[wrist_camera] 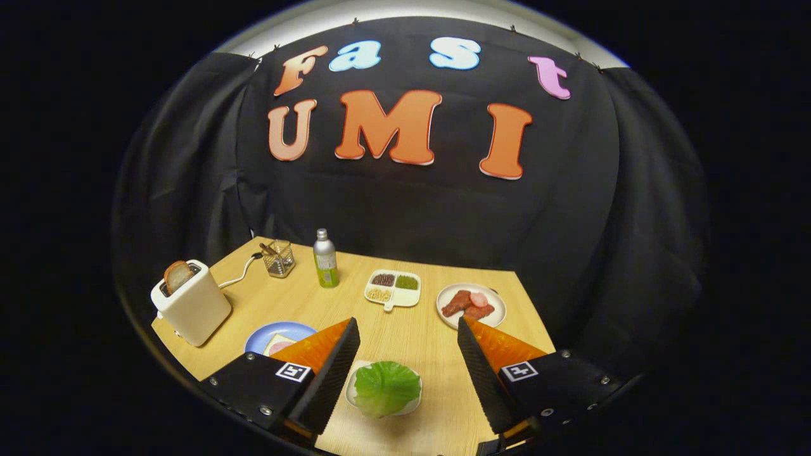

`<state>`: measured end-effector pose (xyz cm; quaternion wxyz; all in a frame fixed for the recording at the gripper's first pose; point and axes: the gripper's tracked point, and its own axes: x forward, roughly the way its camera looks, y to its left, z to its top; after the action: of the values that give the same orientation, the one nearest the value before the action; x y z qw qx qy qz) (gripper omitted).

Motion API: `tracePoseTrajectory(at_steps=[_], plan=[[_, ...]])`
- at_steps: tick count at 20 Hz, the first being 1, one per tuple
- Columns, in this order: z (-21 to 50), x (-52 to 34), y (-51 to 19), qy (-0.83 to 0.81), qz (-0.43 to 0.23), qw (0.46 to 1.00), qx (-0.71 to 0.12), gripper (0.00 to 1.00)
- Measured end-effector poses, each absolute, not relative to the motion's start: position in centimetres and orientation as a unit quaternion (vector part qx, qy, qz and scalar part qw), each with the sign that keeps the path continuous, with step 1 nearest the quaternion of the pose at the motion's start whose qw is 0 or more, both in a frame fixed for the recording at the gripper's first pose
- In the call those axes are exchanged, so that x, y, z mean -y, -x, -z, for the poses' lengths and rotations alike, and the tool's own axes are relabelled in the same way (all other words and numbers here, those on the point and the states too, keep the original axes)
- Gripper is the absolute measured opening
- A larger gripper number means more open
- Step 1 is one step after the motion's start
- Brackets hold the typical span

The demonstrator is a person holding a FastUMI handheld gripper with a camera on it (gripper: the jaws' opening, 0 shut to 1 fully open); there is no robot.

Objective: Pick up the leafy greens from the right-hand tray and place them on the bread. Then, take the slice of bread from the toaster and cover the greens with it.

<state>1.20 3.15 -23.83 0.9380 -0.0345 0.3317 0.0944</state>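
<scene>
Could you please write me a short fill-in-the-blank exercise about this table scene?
1. The slice of bread sticks out of the white ____.
2. The lettuce leaf lies on a small plate between the gripper's ____ jaws.
3. The bottle stands between the wire basket and the divided ____.

Missing words: toaster; open; dish

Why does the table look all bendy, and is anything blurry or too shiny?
In the gripper view, the fisheye lens curves the table edges; the leafy greens between the open gripper fingers look sharp and evenly lit; the bottle shows slight shine; no strong glare.
</scene>
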Motion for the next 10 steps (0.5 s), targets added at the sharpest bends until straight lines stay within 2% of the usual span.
tracePoseTrajectory(at_steps=[10], plan=[[34.4, -5.9, 2.1, 0.028, -0.118, 0.847, -0.518, 0.91]])
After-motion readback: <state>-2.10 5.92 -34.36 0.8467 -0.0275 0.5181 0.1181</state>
